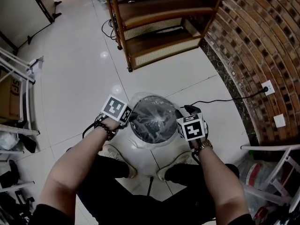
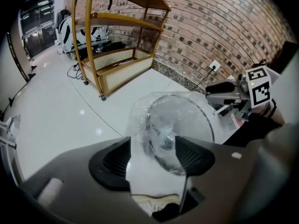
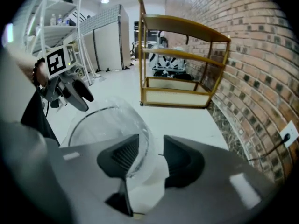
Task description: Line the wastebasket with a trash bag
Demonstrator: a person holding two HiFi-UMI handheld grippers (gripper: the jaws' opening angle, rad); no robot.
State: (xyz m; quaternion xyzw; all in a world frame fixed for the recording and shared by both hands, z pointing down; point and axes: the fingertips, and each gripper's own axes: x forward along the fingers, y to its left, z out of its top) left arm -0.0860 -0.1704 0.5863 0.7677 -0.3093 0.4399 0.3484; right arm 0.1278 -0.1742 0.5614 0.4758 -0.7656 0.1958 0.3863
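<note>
Head view: left hand-held gripper at left rim of wastebasket, released, jaws spread astride rim and clear trash bag. Bag draped over basket mouth, basket upright on floor. Right hand-held gripper at right rim, likewise released, film between parted jaws.

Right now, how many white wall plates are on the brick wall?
2: an outlet with a black cable plugged in, and a plain plate just below it. Others may be out of view.
</note>
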